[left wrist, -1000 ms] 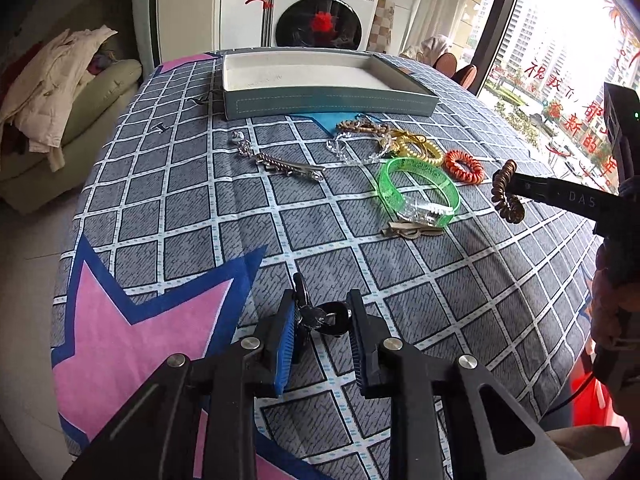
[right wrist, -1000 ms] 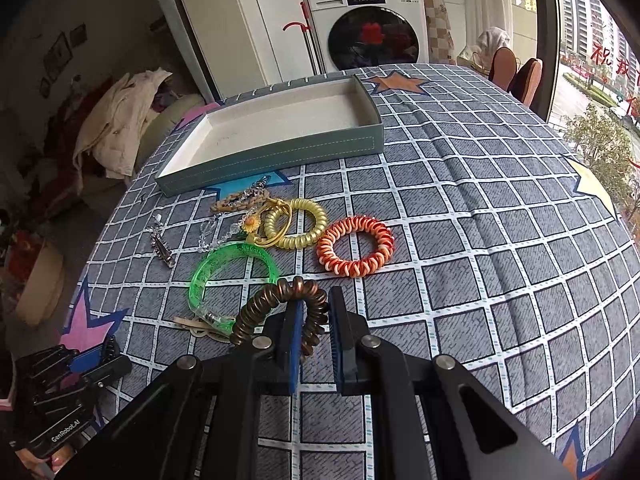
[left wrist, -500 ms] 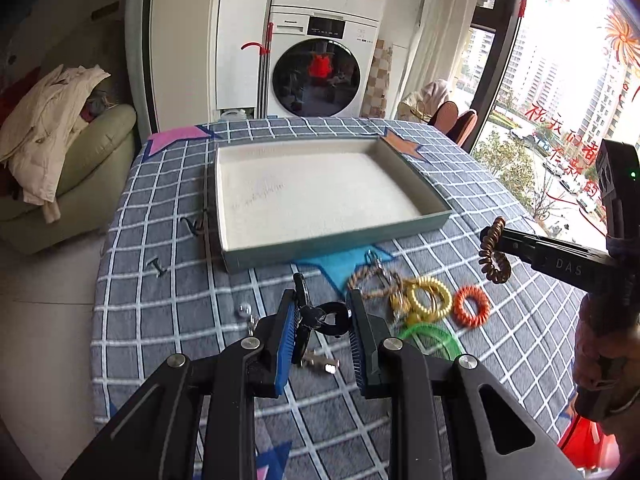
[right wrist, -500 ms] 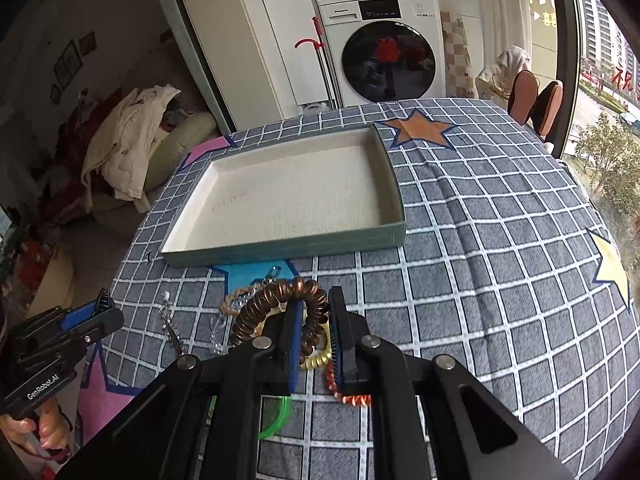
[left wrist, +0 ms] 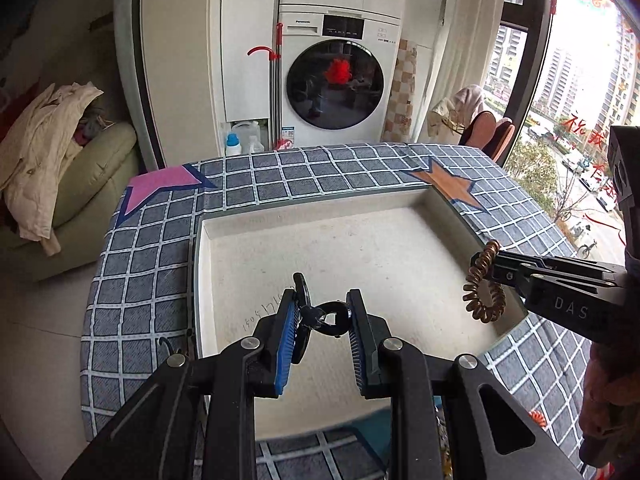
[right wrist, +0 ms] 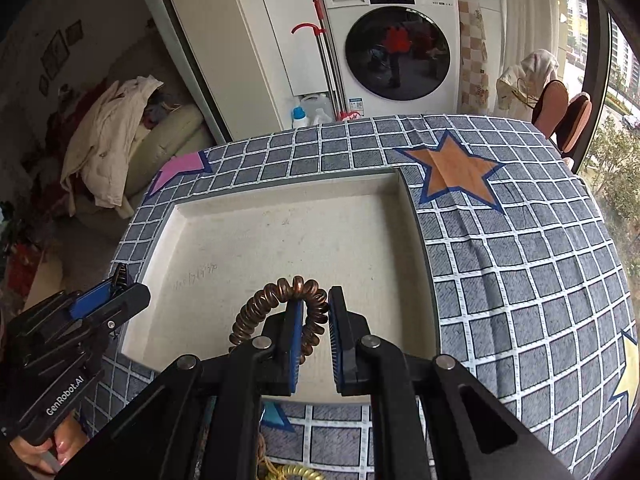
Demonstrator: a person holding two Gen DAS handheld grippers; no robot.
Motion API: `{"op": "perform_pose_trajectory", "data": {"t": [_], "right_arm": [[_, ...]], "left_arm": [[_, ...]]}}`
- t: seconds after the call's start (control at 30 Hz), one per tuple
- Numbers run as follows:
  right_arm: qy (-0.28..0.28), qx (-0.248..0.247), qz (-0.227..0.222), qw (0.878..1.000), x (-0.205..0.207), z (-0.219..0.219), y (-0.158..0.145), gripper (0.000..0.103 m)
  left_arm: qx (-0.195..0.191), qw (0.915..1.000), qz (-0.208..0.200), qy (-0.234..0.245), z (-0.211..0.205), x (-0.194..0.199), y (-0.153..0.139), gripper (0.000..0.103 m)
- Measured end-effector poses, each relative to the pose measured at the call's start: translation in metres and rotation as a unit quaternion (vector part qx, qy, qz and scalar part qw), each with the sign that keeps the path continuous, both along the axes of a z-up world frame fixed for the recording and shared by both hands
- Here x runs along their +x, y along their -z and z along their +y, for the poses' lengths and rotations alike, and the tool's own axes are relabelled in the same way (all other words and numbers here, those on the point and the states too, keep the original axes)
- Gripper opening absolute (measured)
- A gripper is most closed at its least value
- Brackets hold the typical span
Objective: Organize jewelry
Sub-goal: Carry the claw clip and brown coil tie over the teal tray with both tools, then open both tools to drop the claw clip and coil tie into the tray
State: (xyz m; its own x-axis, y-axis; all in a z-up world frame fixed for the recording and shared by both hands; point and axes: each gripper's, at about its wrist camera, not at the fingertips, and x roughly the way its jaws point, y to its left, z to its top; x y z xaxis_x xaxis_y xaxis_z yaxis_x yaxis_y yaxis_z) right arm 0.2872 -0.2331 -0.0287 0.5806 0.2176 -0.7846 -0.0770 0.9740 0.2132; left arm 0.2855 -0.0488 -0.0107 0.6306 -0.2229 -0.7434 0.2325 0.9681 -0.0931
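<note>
A shallow white tray (left wrist: 208, 224) with a grey-green rim lies on the checked tablecloth; it also shows in the right wrist view (right wrist: 404, 184). My left gripper (left wrist: 322, 316) is shut on a black hair clip (left wrist: 316, 314) and holds it above the tray's near left part. My right gripper (right wrist: 314, 316) is shut on a brown coil hair tie (right wrist: 276, 300) above the tray's near right part. The coil hair tie (left wrist: 482, 292) and right gripper also show at the right of the left wrist view. The left gripper (right wrist: 116, 284) shows at the left of the right wrist view.
A small black hook-shaped piece (left wrist: 166, 346) lies on the cloth left of the tray. A yellow coil tie (right wrist: 296, 472) peeks out below my right gripper. A washing machine (left wrist: 336, 80) and a sofa with clothes (left wrist: 48, 148) stand beyond the table's far edge.
Both grippers have moved forward and up from the pile of jewelry to over the tray, each still holding its piece. The remaining jewelry has dropped out of view below.
</note>
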Motion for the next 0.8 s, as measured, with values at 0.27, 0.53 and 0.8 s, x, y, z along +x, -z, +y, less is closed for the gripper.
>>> {"op": "perform_pose_trajectory", "data": {"t": [0.27, 0.53, 0.8], "right_arm": [[0.012, -0.017, 0.033, 0.999, 0.045, 0.002, 0.034, 0.014], [0.011, -0.058, 0.049, 0.997, 0.059, 0.011, 0.056, 0.015], [0.005, -0.072, 0.041, 0.997, 0.052, 0.016, 0.055, 0.059]], "left_arm": [[0.025, 0.9993, 0.02, -0.019, -0.006, 0.039, 0.033, 0.044], [0.051, 0.9978, 0.033, -0.027, -0.011, 0.05, 0.056, 0.045], [0.05, 0.9972, 0.039, -0.04, -0.009, 0.049, 0.058, 0.045]]}}
